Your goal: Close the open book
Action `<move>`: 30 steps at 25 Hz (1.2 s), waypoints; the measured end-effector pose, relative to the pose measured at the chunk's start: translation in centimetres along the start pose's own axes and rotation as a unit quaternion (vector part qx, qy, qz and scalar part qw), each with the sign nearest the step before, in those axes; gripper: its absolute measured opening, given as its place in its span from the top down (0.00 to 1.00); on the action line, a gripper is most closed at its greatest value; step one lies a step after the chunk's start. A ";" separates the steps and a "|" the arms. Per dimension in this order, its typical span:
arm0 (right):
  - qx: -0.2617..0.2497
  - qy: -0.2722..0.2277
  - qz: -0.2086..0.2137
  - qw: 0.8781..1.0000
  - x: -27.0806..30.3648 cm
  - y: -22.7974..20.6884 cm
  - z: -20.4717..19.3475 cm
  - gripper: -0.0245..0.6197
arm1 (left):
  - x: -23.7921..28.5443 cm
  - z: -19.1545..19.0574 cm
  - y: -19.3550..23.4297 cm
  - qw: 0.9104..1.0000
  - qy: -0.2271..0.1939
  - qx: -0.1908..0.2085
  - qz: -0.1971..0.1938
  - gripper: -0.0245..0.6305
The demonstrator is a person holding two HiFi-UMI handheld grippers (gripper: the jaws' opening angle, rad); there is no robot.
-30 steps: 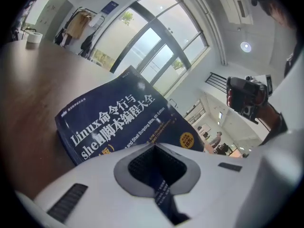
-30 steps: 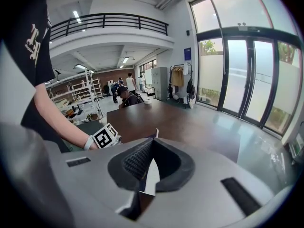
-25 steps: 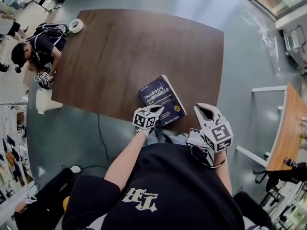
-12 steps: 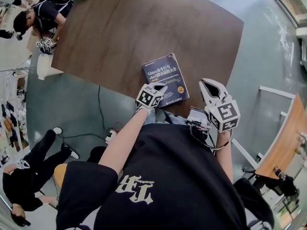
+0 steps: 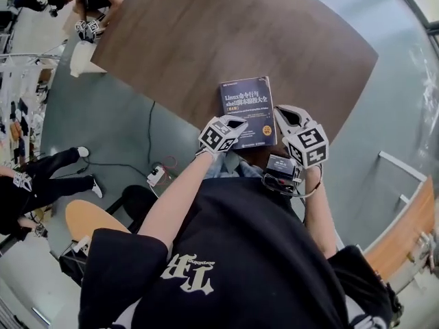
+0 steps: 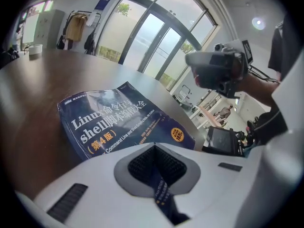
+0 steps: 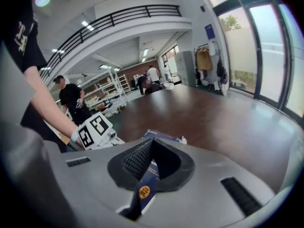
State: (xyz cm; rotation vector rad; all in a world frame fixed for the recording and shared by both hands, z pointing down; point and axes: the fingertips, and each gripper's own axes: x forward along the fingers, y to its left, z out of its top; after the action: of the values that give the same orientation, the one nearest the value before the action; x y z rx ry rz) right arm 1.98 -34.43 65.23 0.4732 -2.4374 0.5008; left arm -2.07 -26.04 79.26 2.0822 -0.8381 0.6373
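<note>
Head view: the book (image 5: 247, 108) is closed, dark blue cover up with white title print, flat on the brown desk (image 5: 226, 40) near the edge closest to you. Its long axis runs away from you, almost straight up the picture. The title reads upright from your side, with the top edge far. Your left hand-held gripper (image 5: 236, 123) sits at the book's near left corner. Your right hand-held gripper (image 5: 287, 115) is just beside the right edge, near the lower corner. You can't tell contact from here.

Left gripper view: the left hand-held gripper (image 6: 153, 146) has its jaws drawn together to a thin slit and nothing clamped. The book (image 6: 114, 118) lies just ahead and below, cover up. A strip of blue cover shows through the slit, so the jaws hang over its near edge. The title slants up to the right and an orange round badge sits at the near right corner. Bare desk (image 6: 28, 89) is to the left. The right hand-held gripper (image 6: 216, 72) hangs at upper right.

Right gripper view: the right hand-held gripper (image 7: 152, 140) is likewise closed to a narrow slit, gripping nothing. A bit of the book (image 7: 161, 136) peeks above the jaw tips, and the cover with the orange badge shows through the slit. The left hand-held gripper (image 7: 95, 129) is at left, and the desk (image 7: 204, 113) stretches beyond.
</note>
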 end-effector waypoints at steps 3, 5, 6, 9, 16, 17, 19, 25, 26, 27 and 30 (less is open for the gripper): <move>-0.032 0.064 0.057 0.996 5.2 1.5 -4.0 0.98 | 0.0 -0.3 -0.3 1.000 -0.010 -0.009 0.017 0.96; -0.041 0.103 0.081 0.991 7.8 2.3 -6.3 0.98 | 0.1 -0.5 -0.4 0.999 -0.018 -0.016 0.029 0.96; -0.045 0.120 0.089 0.988 8.8 2.6 -7.3 0.98 | 0.1 -0.5 -0.5 0.999 -0.022 -0.021 0.035 0.96; -0.059 0.161 0.102 0.980 10.9 3.0 -10.3 0.98 | 0.1 -0.7 -0.5 0.998 -0.033 -0.038 0.047 0.96; -0.035 0.124 0.116 0.985 11.4 2.7 -11.3 0.98 | -0.5 -3.8 -1.7 0.998 -0.010 -0.058 0.031 0.96; -0.037 0.126 0.114 0.985 11.2 2.7 -11.7 0.98 | -0.7 -4.6 -2.2 0.998 -0.001 -0.055 0.029 0.96; -0.042 0.127 0.106 0.985 10.9 2.7 -12.2 0.98 | -1.5 -5.9 -3.0 0.998 0.004 -0.044 0.033 0.96; -0.033 0.140 0.066 0.987 10.5 2.5 -11.4 0.98 | -7.6 -6.7 -4.2 0.991 -0.109 -0.048 0.059 0.96; -0.029 0.143 0.058 0.988 9.8 2.5 -11.4 0.98 | -8.7 -7.1 -4.7 0.989 -0.126 -0.051 0.064 0.96; -0.024 0.139 0.048 0.989 9.0 2.7 -11.4 0.98 | -9.9 -7.5 -5.1 0.985 -0.145 -0.055 0.071 0.96; -0.004 0.111 0.026 0.994 6.4 5.0 -11.9 0.98 | -13.8 -10.0 -6.7 0.972 -0.205 -0.068 0.095 0.96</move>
State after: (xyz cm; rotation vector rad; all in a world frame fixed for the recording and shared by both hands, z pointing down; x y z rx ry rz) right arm 0.71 -26.11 76.89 0.3316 -2.2426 0.5349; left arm -7.75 -10.01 72.42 2.0521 -1.2897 0.2354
